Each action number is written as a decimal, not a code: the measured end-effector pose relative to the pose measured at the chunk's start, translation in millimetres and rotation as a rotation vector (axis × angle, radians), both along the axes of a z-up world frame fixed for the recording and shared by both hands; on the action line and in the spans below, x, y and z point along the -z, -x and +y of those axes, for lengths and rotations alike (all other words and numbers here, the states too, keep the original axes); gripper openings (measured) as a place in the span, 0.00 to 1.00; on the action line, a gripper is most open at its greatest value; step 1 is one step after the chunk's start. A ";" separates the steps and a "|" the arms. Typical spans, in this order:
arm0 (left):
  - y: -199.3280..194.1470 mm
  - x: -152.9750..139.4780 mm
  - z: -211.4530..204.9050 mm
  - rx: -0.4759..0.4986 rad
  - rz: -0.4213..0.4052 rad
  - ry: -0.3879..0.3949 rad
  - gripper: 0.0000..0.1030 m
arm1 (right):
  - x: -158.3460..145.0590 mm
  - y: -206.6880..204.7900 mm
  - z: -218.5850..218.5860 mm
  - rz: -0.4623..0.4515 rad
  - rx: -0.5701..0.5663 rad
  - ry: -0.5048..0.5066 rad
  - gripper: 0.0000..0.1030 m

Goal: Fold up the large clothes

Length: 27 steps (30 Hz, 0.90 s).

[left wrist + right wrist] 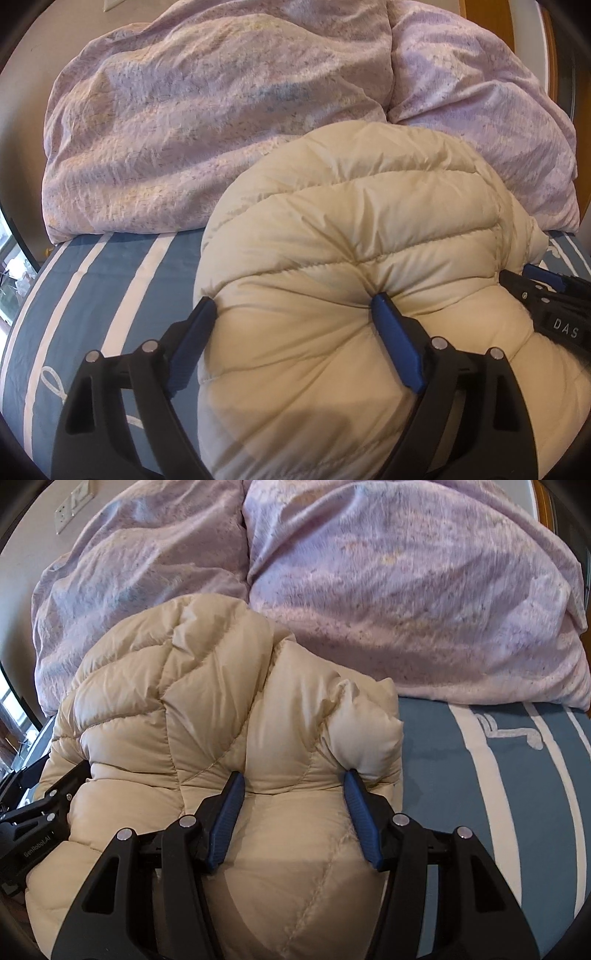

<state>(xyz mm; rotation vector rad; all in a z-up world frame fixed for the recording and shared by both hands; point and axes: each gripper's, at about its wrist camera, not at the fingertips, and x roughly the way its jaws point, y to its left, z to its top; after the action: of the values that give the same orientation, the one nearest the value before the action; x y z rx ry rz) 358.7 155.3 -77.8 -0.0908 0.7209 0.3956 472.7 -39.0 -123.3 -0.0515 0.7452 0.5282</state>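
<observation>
A cream quilted puffer jacket lies bunched in a thick bundle on the blue striped bed; it also shows in the right wrist view. My left gripper has its blue fingers spread wide around the bundle's left half, pressing into the padding. My right gripper holds the right half the same way, jaws wide and dug into the fabric. The right gripper also shows at the edge of the left wrist view. The jacket's underside is hidden.
A crumpled pink-lilac duvet is heaped across the bed just behind the jacket, also in the right wrist view. Blue bedsheet with white stripes lies left and right of the jacket. A wall socket is far left.
</observation>
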 end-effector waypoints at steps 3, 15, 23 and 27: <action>-1.7 4.1 -0.8 -0.007 -0.003 -0.011 0.85 | 1.3 -1.5 1.0 0.005 0.007 0.005 0.56; 63.8 -26.6 -9.3 0.037 -0.036 0.011 0.87 | -42.8 72.8 -44.5 -0.023 -0.053 -0.133 0.56; 85.5 -17.4 -23.2 0.052 -0.004 0.000 0.89 | -30.7 110.1 -31.1 -0.036 -0.134 -0.065 0.47; 81.8 -9.5 -23.7 0.063 0.020 0.005 0.90 | -7.6 103.4 -28.3 0.003 -0.113 0.005 0.46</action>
<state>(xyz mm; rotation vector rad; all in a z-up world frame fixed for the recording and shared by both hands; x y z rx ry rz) 276.9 131.6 -68.3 -0.0684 0.7430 0.3346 369.3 -67.3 -115.7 -0.0975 0.7494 0.6339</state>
